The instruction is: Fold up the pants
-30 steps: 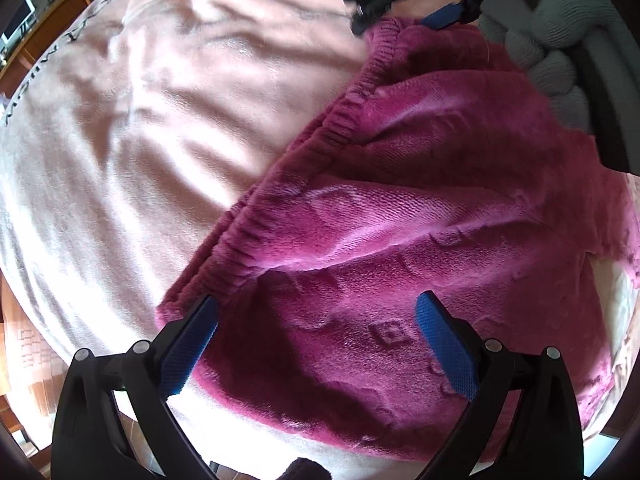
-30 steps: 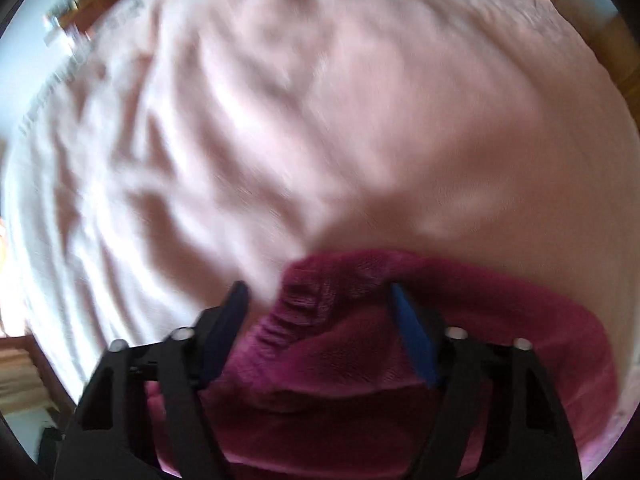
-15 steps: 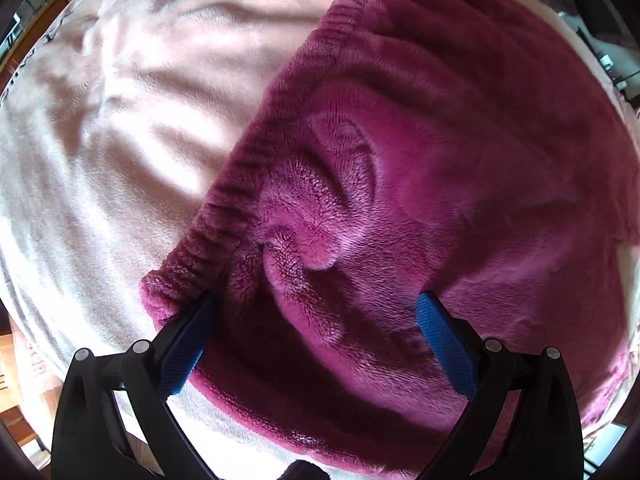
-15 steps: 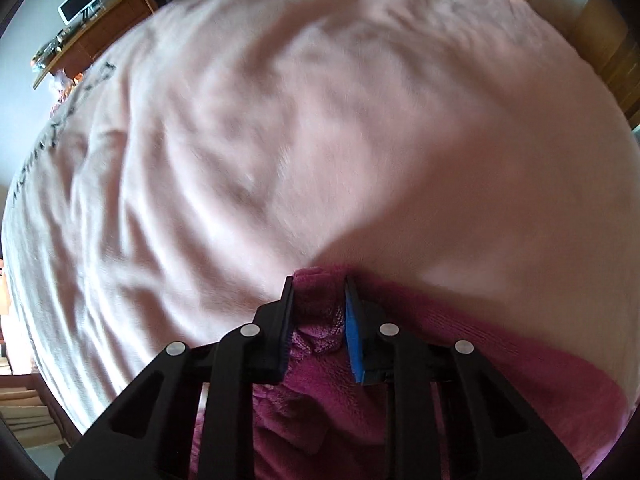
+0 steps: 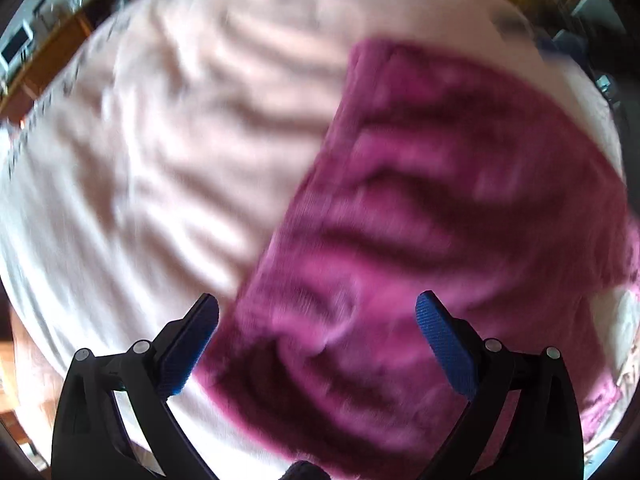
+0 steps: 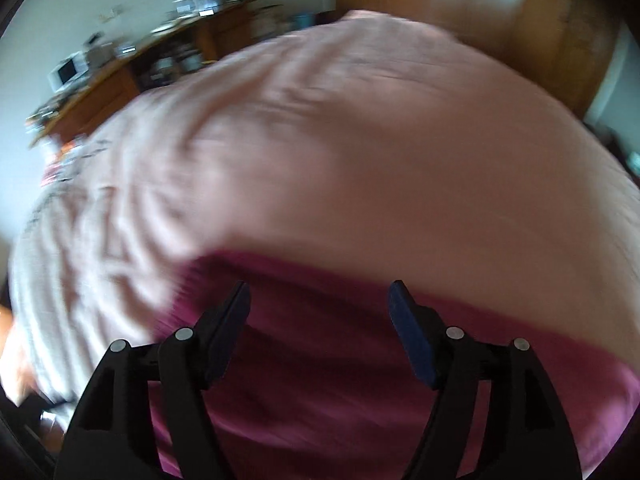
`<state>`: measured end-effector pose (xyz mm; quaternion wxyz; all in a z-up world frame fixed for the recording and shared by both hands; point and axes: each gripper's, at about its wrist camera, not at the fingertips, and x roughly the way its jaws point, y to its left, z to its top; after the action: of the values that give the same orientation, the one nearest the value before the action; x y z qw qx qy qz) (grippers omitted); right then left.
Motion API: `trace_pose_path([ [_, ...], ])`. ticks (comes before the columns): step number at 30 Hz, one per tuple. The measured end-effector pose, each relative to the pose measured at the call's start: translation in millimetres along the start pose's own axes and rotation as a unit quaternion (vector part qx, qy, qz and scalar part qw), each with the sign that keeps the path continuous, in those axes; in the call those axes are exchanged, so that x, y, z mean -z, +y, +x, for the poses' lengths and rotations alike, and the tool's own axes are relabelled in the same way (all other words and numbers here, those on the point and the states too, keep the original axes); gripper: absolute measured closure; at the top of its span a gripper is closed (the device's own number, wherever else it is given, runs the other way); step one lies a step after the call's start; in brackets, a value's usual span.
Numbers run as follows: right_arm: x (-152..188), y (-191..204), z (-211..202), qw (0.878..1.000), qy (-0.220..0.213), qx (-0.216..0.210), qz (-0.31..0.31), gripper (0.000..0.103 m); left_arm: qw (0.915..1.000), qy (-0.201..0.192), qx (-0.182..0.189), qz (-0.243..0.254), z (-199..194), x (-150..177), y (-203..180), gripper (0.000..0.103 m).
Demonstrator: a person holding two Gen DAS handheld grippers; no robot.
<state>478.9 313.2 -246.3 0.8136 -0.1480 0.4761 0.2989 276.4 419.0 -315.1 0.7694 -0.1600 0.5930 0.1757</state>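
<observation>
The magenta fleece pants (image 5: 440,208) lie flat on a pale pink blanket (image 5: 160,160), in a folded slab whose ribbed edge runs diagonally away from the left gripper (image 5: 318,320). In the left wrist view the pants fill the space ahead of that gripper and to its right, and the near part of the cloth sits between its two blue pads (image 5: 444,344) without touching either. The left jaws stand spread wide and hold nothing. The whole view is smeared, so the fabric's finer pattern cannot be made out.

In the right wrist view the pants (image 6: 340,380) lie below and just ahead of the right gripper (image 6: 318,304), their far edge curving across just beyond its fingertips. This gripper's jaws have just been opening, and they now stand well apart with no cloth pinched between the pads; the fabric lies beneath them.

Beyond the pants the blanket (image 6: 340,152) stretches ahead of both grippers, wrinkled to the left. Past its far edge, ahead and left of the right gripper, stands a cluttered wooden desk (image 6: 132,64), and ahead and right of it a wooden wardrobe (image 6: 480,12).
</observation>
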Motion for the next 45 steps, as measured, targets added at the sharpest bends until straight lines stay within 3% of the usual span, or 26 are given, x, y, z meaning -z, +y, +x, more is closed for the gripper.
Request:
trace_pose_path([
  [3, 43, -52, -8, 0.997, 0.026, 0.046, 0.063, 0.03, 0.9995, -0.027, 0.009, 0.017, 5, -40, -21, 0.005],
  [7, 73, -82, 6, 0.993, 0.045, 0.058, 0.094, 0.03, 0.9974, -0.061, 0.028, 0.024, 25, -89, -41, 0.01],
  [11, 69, -93, 48, 0.991, 0.049, 0.062, 0.104, 0.031, 0.9973, -0.044, 0.042, 0.04, 70, -142, -66, 0.017],
  [13, 58, -98, 67, 0.99, 0.047, 0.063, 0.114, 0.03, 0.9986, -0.028, 0.022, 0.038, 85, -163, -67, 0.017],
  [15, 50, -105, 77, 0.99, 0.046, 0.063, 0.118, 0.029, 0.9992, -0.017, 0.001, 0.036, 114, -184, -68, 0.014],
  [18, 49, -108, 79, 0.991, 0.048, 0.053, 0.112, 0.029, 0.999, -0.012, -0.001, 0.044, 140, -202, -65, 0.007],
  [24, 101, -141, 8, 0.988, 0.008, 0.055, 0.144, 0.029, 0.9995, -0.02, 0.001, 0.022, 133, -202, -62, 0.008],
  [32, 198, -252, -39, 0.955, 0.041, 0.148, 0.255, 0.029, 0.9957, -0.08, -0.019, 0.043, 83, -196, -88, 0.009],
  [34, 213, -274, -34, 0.95, 0.053, 0.162, 0.26, 0.029, 0.9944, -0.077, -0.031, 0.065, 96, -198, -103, 0.008],
  [37, 221, -292, -22, 0.957, 0.063, 0.123, 0.254, 0.029, 0.9903, -0.034, -0.09, 0.101, 134, -201, -122, 0.006],
  [39, 215, -290, -29, 0.96, 0.066, 0.123, 0.244, 0.029, 0.9913, -0.028, -0.09, 0.093, 143, -208, -116, 0.007],
  [42, 216, -287, -64, 0.963, 0.029, 0.118, 0.241, 0.029, 0.9927, -0.047, -0.087, 0.069, 120, -212, -110, 0.008],
  [45, 241, -296, -95, 0.955, 0.018, 0.122, 0.27, 0.029, 0.9909, -0.078, -0.084, 0.071, 90, -209, -117, 0.008],
])
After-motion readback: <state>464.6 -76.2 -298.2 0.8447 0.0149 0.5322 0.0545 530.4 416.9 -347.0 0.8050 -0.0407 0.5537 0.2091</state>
